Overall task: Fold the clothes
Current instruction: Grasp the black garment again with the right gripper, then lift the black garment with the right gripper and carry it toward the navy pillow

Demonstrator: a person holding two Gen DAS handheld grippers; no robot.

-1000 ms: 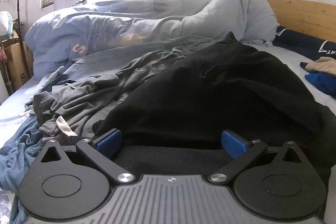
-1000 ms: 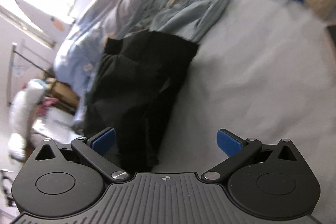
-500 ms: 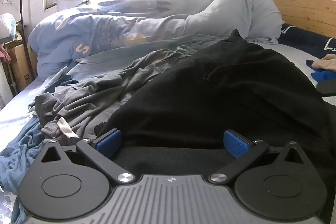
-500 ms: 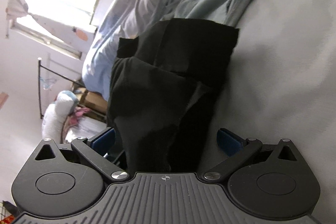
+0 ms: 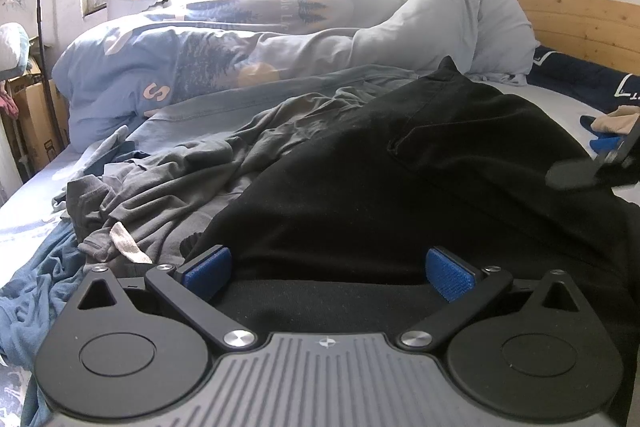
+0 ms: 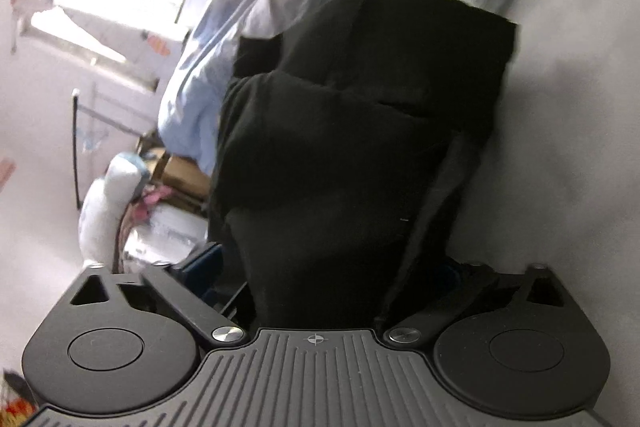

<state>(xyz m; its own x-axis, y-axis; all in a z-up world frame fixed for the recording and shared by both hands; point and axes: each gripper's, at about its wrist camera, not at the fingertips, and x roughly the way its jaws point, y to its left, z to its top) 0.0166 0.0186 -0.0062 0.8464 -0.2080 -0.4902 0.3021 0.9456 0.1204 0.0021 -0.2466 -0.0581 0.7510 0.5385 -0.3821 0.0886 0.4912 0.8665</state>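
A black garment (image 5: 420, 179) lies spread over the bed, with its near hem under my left gripper (image 5: 328, 269). That gripper is open, and its blue pads (image 5: 206, 267) stand wide apart on either side of the hem without pressing it. In the right wrist view the same black garment (image 6: 360, 131) fills the space between the fingers of my right gripper (image 6: 328, 271). Its jaws are closing around a fold of the cloth. The left pad (image 6: 202, 265) is still clear of the cloth and the right pad is hidden under it. My right gripper (image 5: 592, 167) also shows blurred at the garment's right edge.
A crumpled grey shirt (image 5: 168, 195) and blue cloth (image 5: 28, 291) lie left of the black garment. A light blue duvet (image 5: 240, 51) is piled behind. A wooden headboard (image 5: 580, 23), navy cloth (image 5: 580, 83) and small blue and beige items (image 5: 608, 127) are at the right. A clothes rack (image 5: 44, 27) stands left.
My right gripper has moved in over the black garment, which now fills its jaws, and the jaws have narrowed. It has entered the left wrist view at the right. The left gripper stayed put.
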